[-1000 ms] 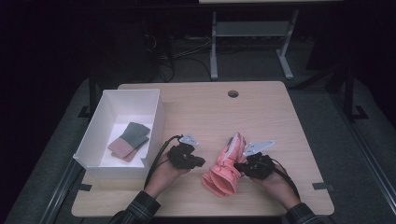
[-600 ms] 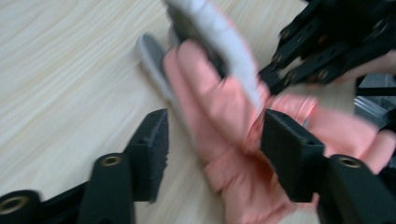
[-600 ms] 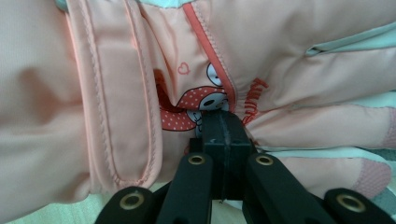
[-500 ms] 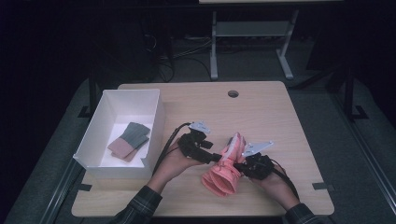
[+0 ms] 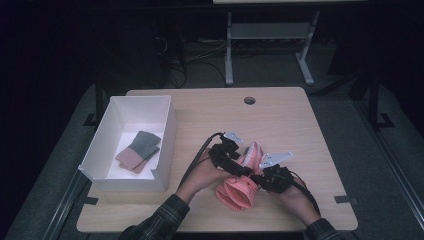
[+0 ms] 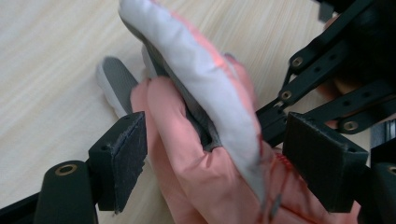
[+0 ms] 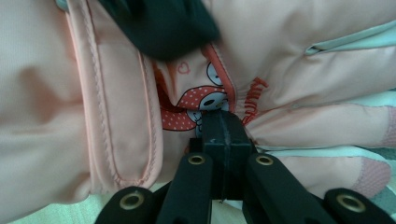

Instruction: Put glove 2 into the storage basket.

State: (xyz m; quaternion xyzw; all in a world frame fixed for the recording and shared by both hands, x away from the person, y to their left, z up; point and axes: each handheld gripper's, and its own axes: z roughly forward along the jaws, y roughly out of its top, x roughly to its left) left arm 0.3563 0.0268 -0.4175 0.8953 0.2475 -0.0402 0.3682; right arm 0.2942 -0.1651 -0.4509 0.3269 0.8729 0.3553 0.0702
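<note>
A pink winter glove (image 5: 239, 190) with grey palm patches lies on the wooden table near the front edge. My right gripper (image 5: 259, 181) is shut on it; in the right gripper view the jaws (image 7: 223, 129) pinch the fabric beside a cartoon print, and the glove (image 7: 116, 93) spreads all around them. My left gripper (image 5: 241, 166) leans over the glove's fingers from the left. Its jaws have just been opening and stand wide (image 6: 219, 158) around the glove (image 6: 196, 140). The left pad (image 6: 122, 161) touches the cloth, and the right pad (image 6: 322, 163) stands apart from it.
A white box (image 5: 167, 132) stands at the table's left with folded grey and pink cloths (image 5: 139, 150) inside. A round cable hole (image 5: 249, 100) sits near the far edge. Bare tabletop (image 5: 300, 130) stretches behind and to the right of the hands.
My left gripper has moved right, from beside the glove to over its fingers, and its jaws have opened. The right gripper and its grip stayed still.
</note>
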